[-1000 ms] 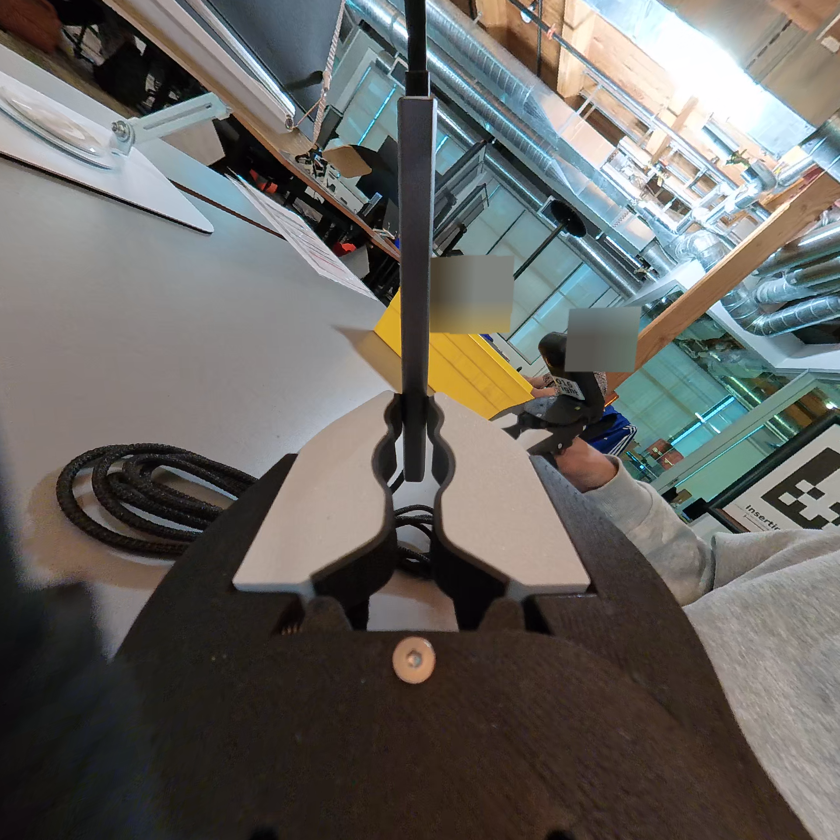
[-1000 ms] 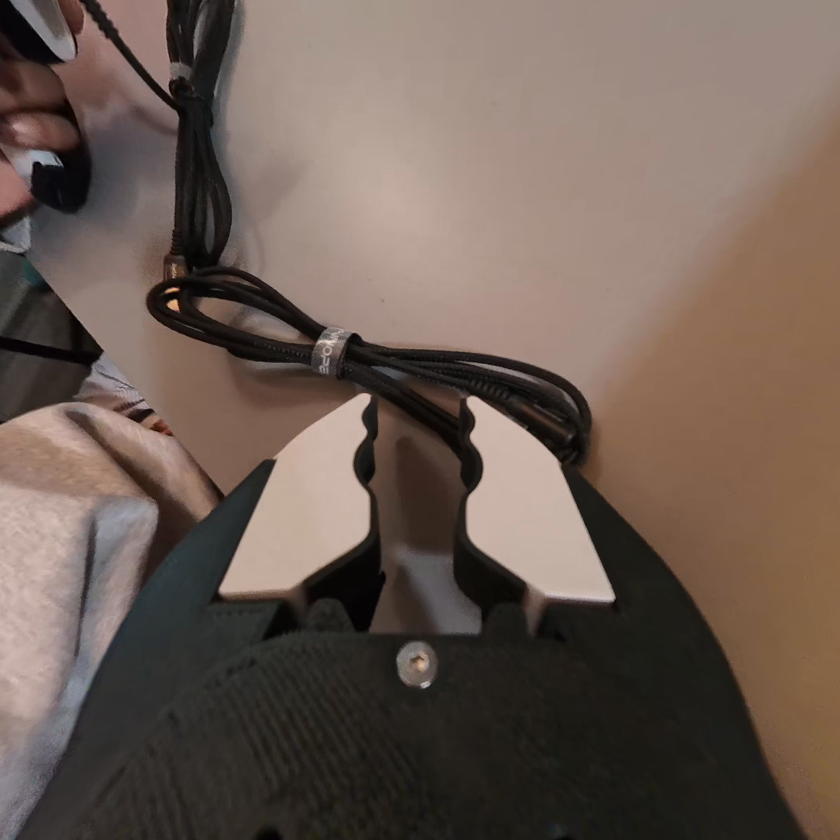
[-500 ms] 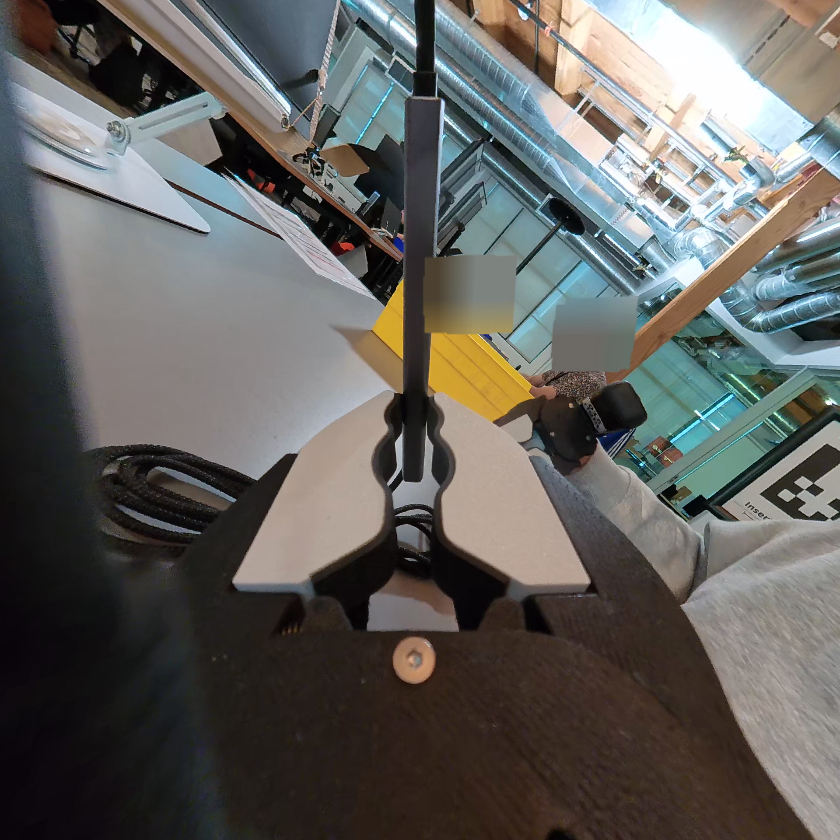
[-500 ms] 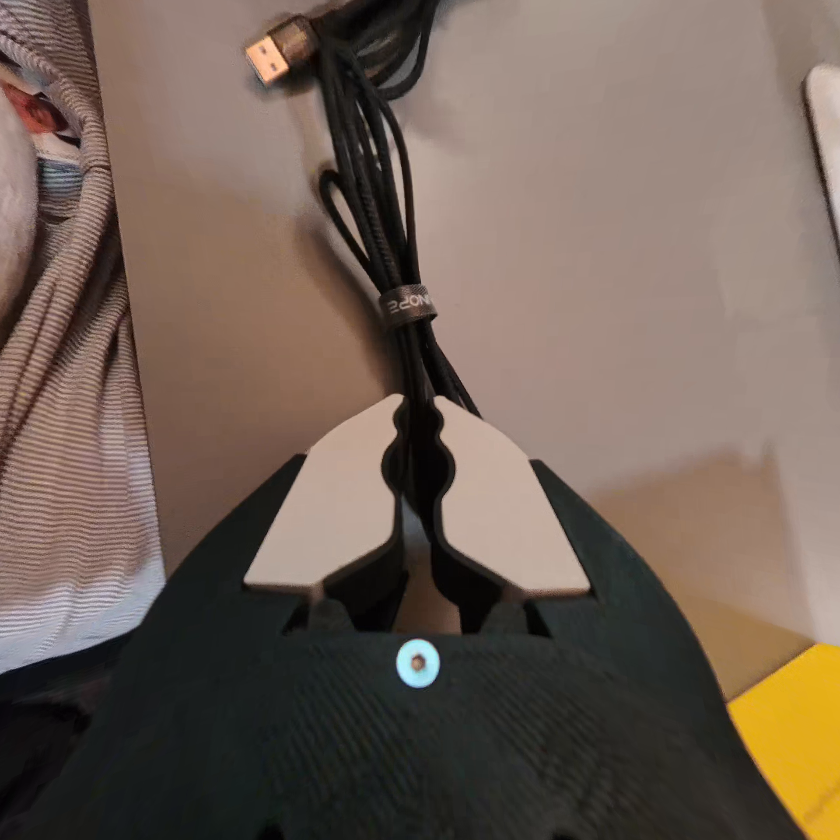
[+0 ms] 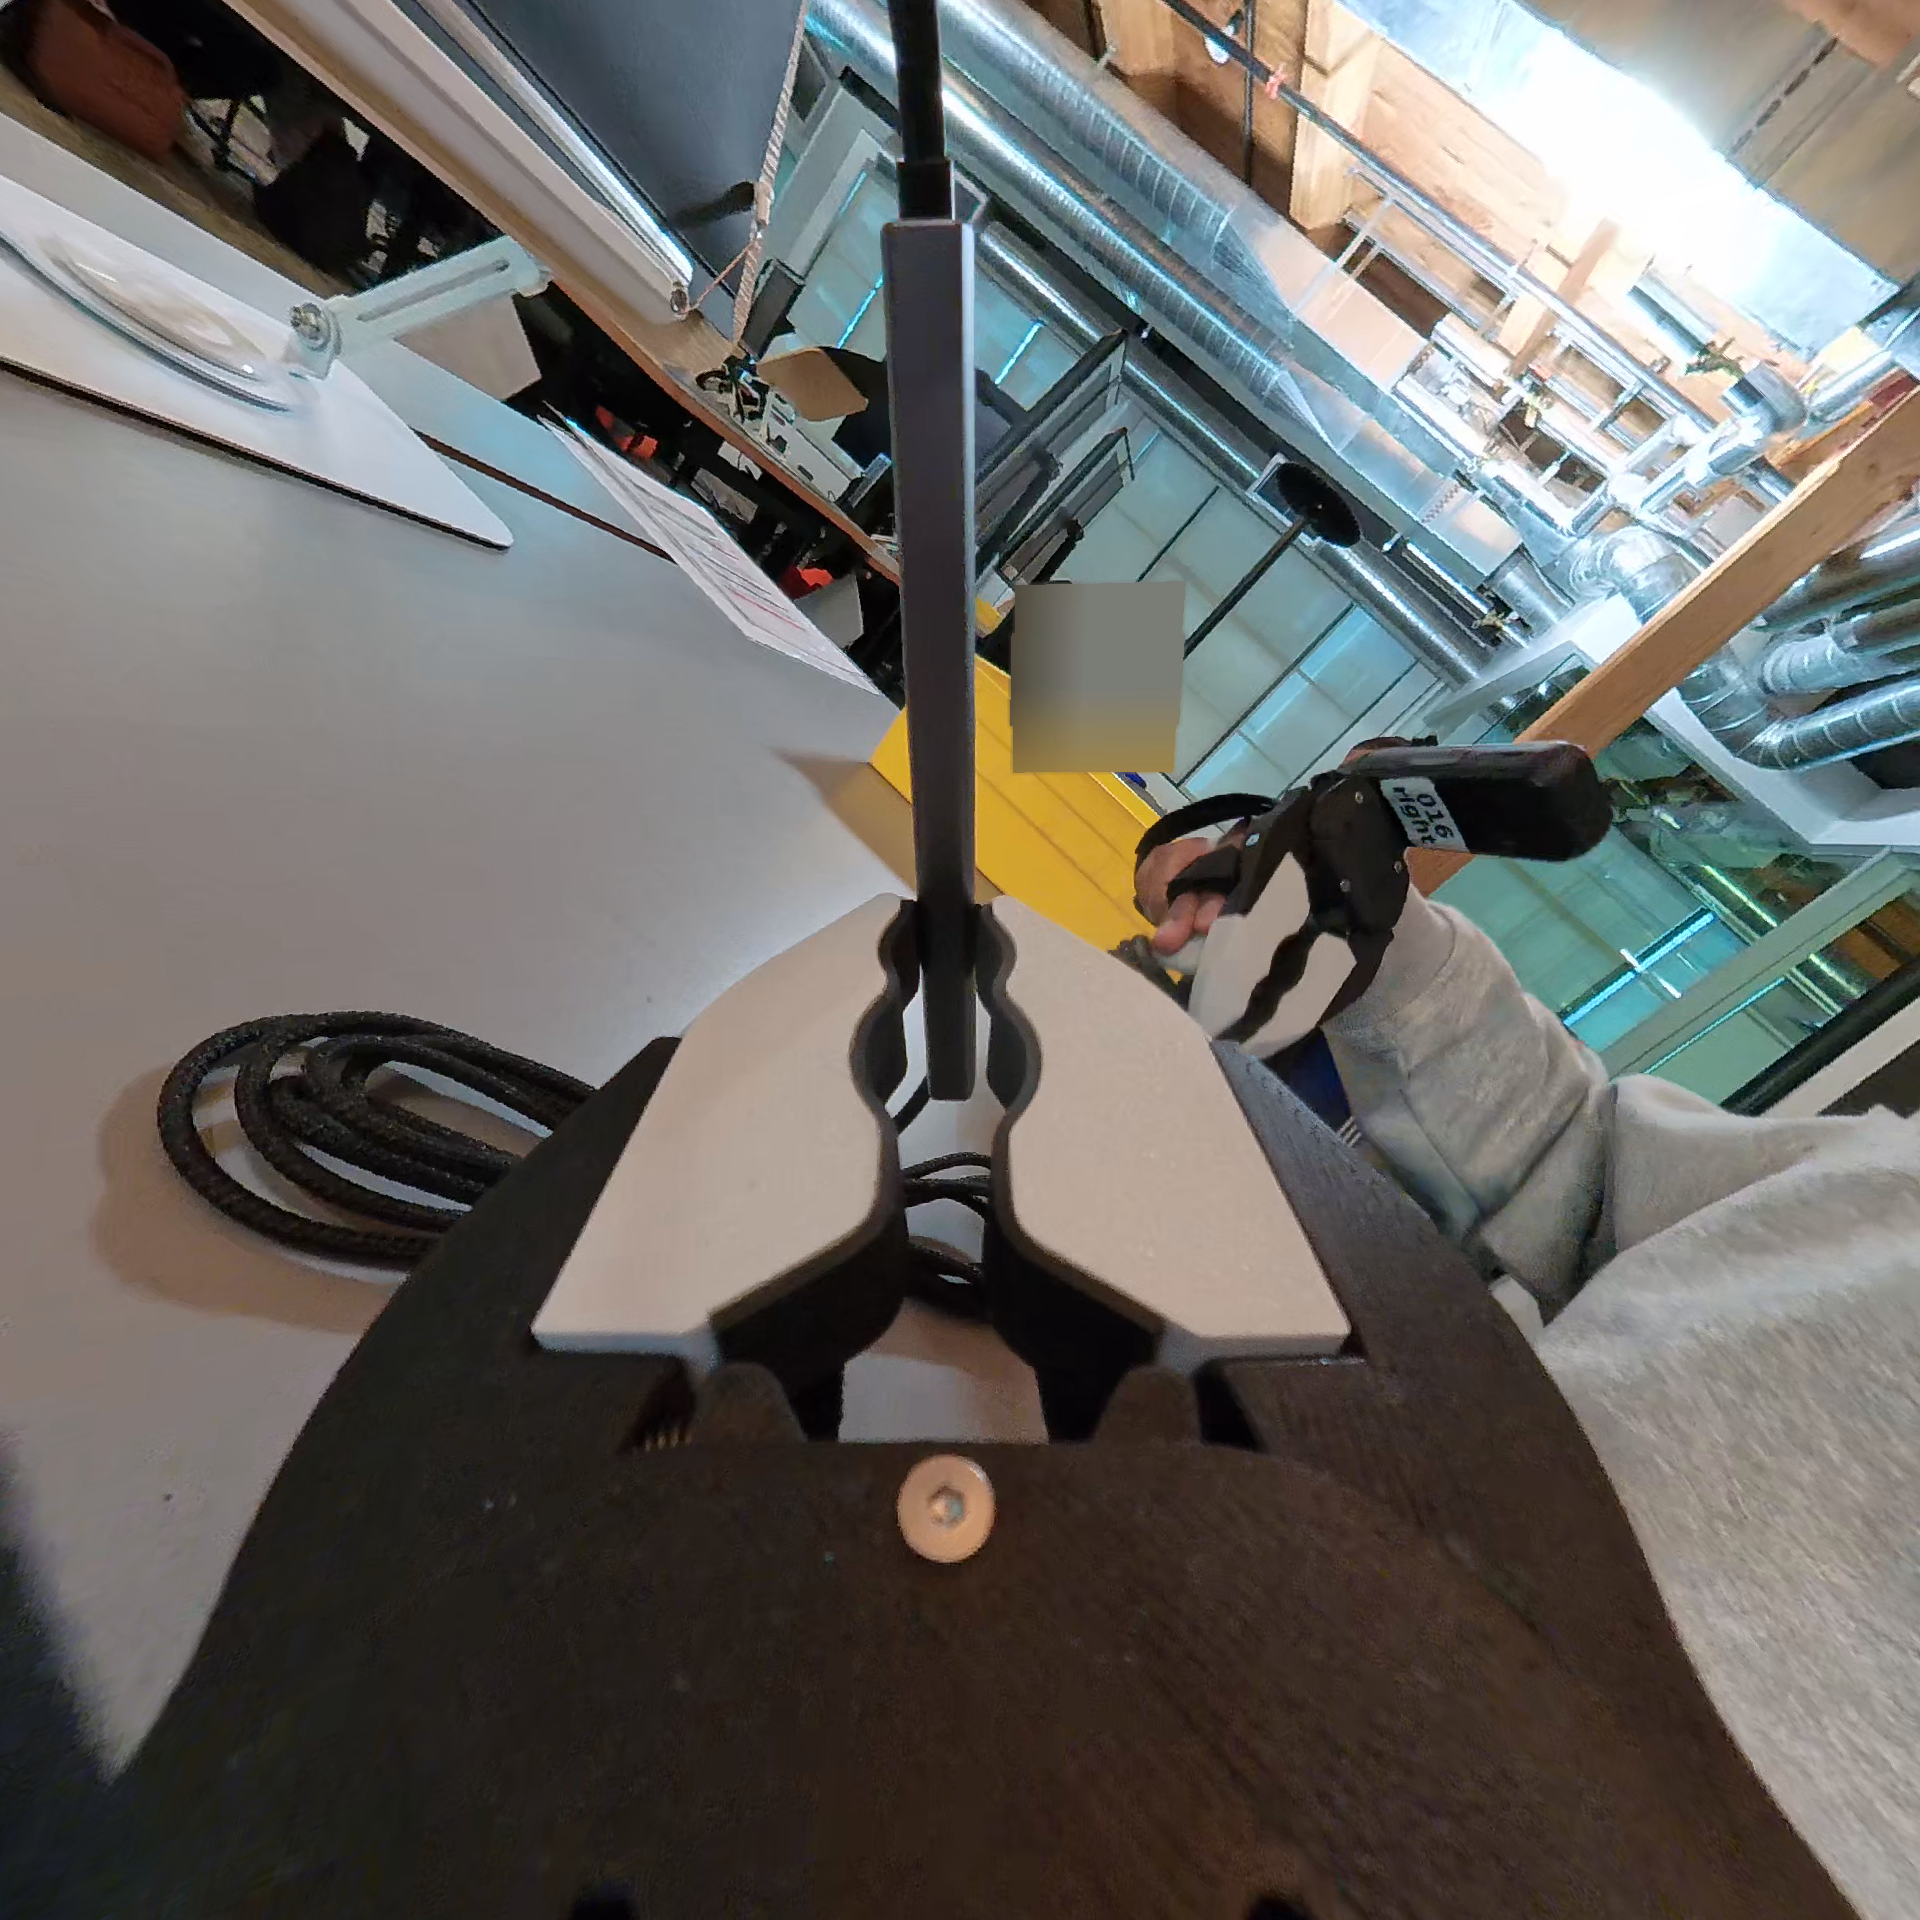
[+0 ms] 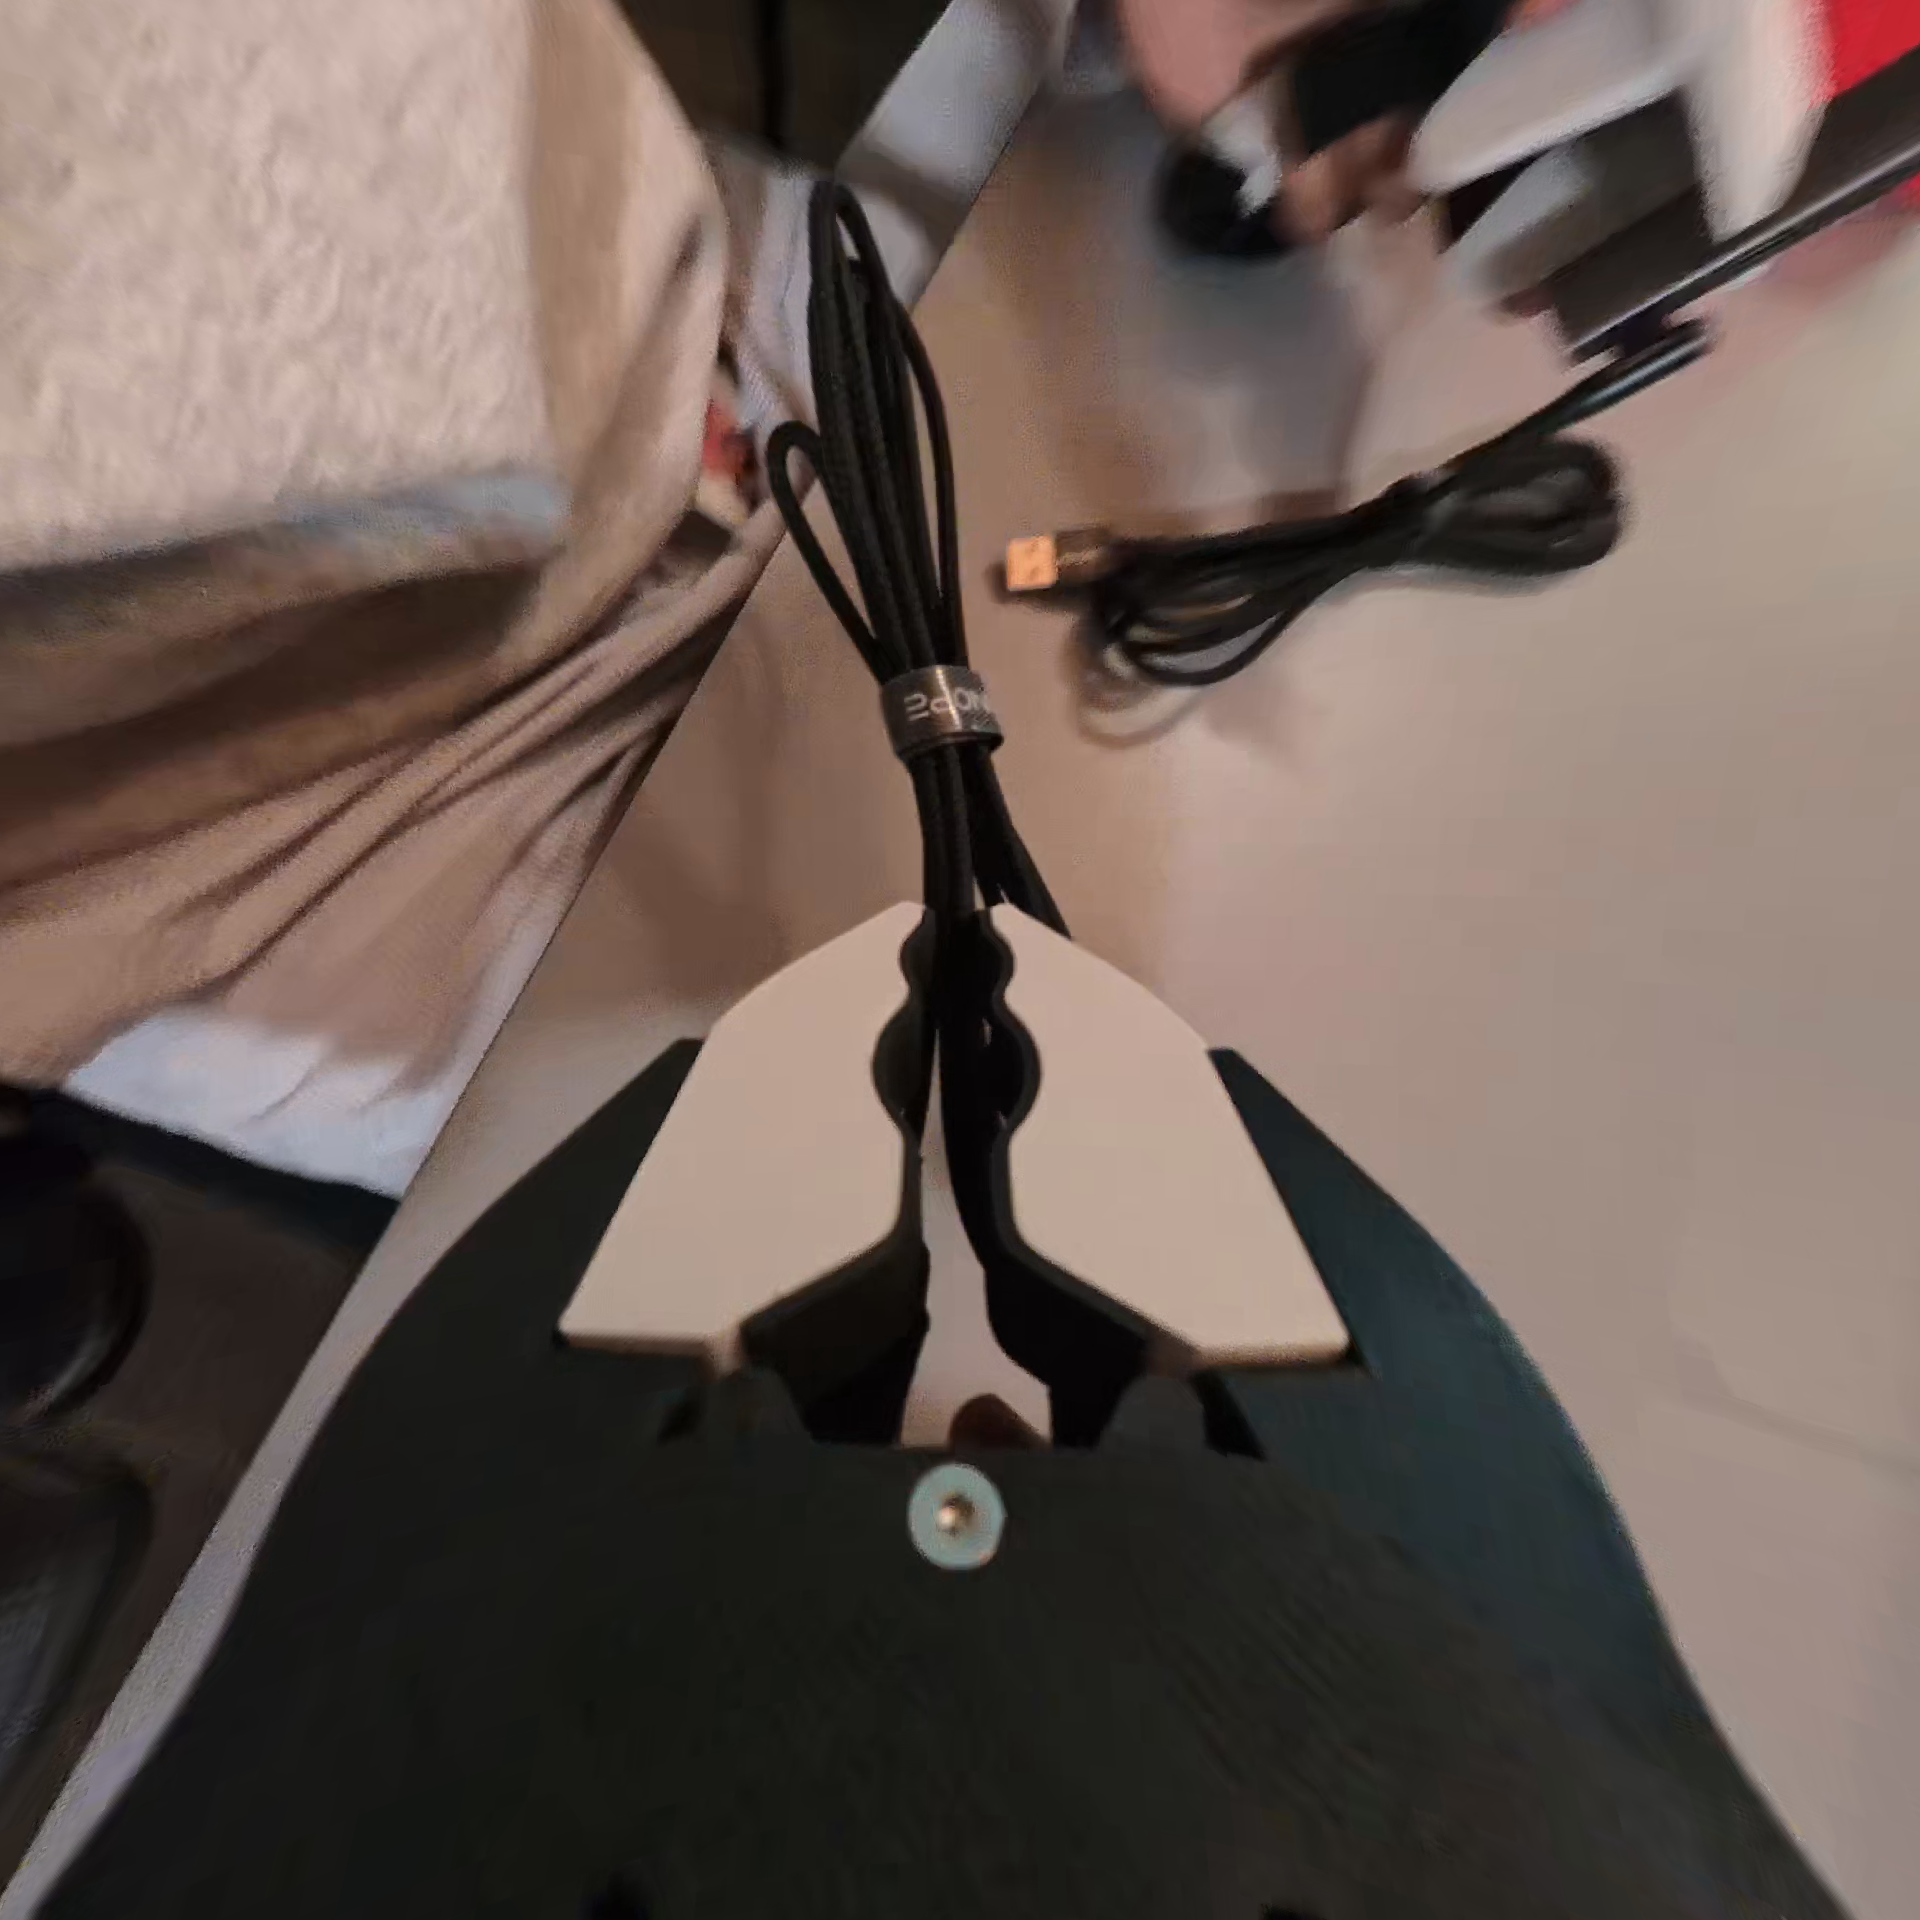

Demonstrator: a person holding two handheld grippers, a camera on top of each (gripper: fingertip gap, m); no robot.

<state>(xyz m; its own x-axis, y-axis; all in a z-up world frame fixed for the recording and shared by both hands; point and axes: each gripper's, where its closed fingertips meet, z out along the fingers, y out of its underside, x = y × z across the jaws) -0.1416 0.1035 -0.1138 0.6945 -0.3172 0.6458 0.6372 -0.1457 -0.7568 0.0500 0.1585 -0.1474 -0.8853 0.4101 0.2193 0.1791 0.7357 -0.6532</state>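
Note:
My left gripper [image 5: 945, 914] is shut on a thin dark grey slab-shaped device [image 5: 935, 582] that stands upright out of the jaws, with a black cable [image 5: 920, 94] leaving its top. My right gripper [image 6: 951, 914] is shut on a bundle of black braided cable [image 6: 894, 499] tied with a dark strap [image 6: 940, 717], held above the grey table [image 6: 1455, 1039]. A second black cable bundle [image 6: 1351, 561] with a gold USB plug [image 6: 1039, 566] lies on the table beyond. The right gripper also shows in the left wrist view [image 5: 1278, 966], in a hand.
A coiled black braided cable [image 5: 343, 1132] lies on the table left of my left gripper. A yellow bin [image 5: 1049, 821] sits at the table's far edge. A white board [image 5: 260, 416] with a white arm lies at the far left. A grey sleeve [image 6: 260, 416] fills the left. There is about 20 centimetres between the tips of the two grippers.
My right gripper closed on the strapped cable bundle and lifted it off the table, turning as it rose. My left gripper has kept its hold on the grey slab.

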